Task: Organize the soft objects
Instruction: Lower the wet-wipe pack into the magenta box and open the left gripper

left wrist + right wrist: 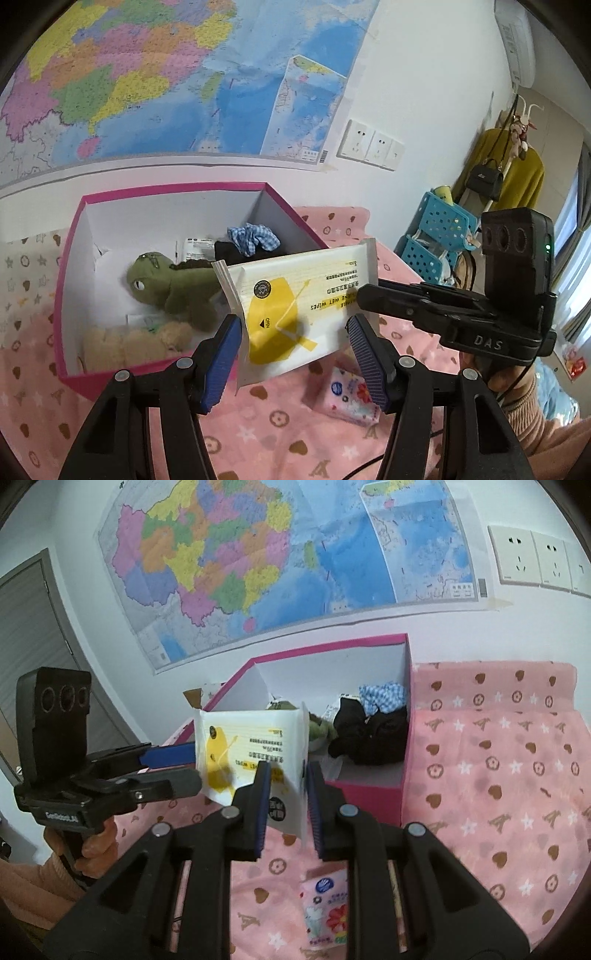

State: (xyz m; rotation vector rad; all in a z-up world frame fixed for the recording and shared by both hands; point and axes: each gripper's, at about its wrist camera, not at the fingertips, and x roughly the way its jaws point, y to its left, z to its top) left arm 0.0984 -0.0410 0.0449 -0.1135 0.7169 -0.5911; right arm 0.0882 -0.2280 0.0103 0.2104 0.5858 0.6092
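While a large map (147, 81) is seen pinned to the white wall, a bed is covered below it by a pink blanket (498, 775) printed with hearts, stars and flowers. A pink box (70, 258) with white inner walls is set open on the blanket, close against the wall. Inside it, a green plush toy (166, 284) is laid near the middle, a tan plush toy (136, 341) near the front wall, and a blue checked cloth (253, 238) on top of a dark garment (373, 738) in the far corner.

A white and yellow pack of wet wipes (295, 302) is held up in the air, in front of the box and above the blanket. One end of the pack is pinched by the right gripper (286, 794), whose jaws are closed on it. Whether the pack is also pressed by the left gripper (295, 354) cannot be told: its jaws are spread on either side of the pack's lower part, and contact is not clear in either view.

A small flowered tissue pack (351, 395) is left lying on the blanket, below the held pack and just in front of the box. Wall sockets (371, 146) are seen to the right of the map.
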